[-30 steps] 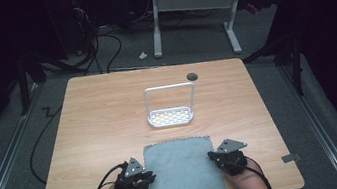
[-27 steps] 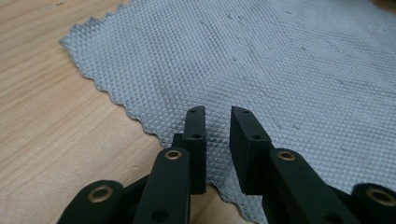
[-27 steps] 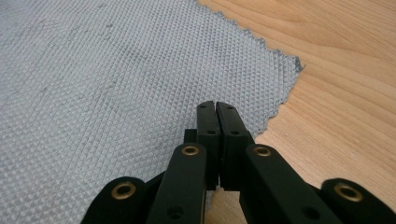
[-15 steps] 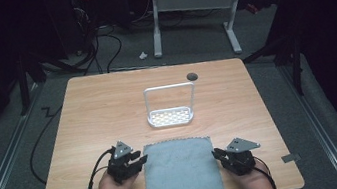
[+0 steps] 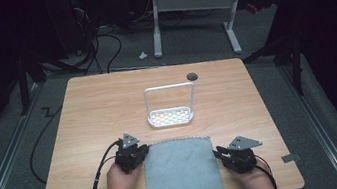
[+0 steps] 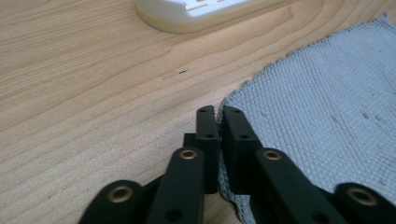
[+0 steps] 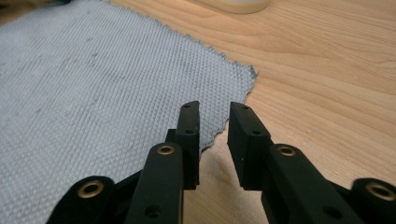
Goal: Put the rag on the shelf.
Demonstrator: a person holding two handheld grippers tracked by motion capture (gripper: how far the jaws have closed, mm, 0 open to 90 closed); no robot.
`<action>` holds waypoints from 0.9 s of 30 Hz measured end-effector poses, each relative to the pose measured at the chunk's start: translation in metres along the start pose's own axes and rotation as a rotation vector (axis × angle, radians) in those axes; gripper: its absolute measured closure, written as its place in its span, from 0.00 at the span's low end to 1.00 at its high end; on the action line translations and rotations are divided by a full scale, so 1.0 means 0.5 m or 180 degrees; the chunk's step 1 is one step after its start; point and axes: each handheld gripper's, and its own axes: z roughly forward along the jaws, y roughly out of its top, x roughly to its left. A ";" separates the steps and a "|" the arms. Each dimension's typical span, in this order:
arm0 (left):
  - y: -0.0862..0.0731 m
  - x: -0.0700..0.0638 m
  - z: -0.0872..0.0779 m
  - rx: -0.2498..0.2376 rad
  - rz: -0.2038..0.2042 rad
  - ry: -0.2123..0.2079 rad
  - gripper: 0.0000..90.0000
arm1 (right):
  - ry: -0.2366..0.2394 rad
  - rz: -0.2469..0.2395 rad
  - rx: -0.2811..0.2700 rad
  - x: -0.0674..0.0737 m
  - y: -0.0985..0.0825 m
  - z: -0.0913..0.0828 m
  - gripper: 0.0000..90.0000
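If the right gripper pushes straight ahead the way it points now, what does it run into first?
Most likely the grey cloth: its edge lies just ahead of the right gripper, whose fingers have just been opening. Beyond it, bare table.

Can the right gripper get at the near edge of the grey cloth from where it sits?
Probably yes: the right gripper stands open right at the cloth edge, with only bare table beside it.

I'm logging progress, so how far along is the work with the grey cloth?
Early. Done: the grey cloth lies flat near the white rack. In hand: the left hand-held gripper has just been closing on its edge, while the right hand-held gripper has been opening beside the other edge. Left: any lifting or folding.
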 end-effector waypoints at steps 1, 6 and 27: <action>-0.001 0.000 0.000 -0.0006 -0.0001 -0.0009 0.97 | -0.0009 0.0058 -0.0019 -0.001 0.001 0.002 0.81; -0.001 0.005 0.000 -0.0009 -0.0089 -0.0085 0.99 | -0.0027 0.0325 -0.0061 -0.019 0.030 0.032 0.75; -0.005 0.004 -0.005 -0.0012 -0.0013 -0.0142 0.99 | -0.0214 -0.0011 0.0225 -0.019 0.062 0.103 0.99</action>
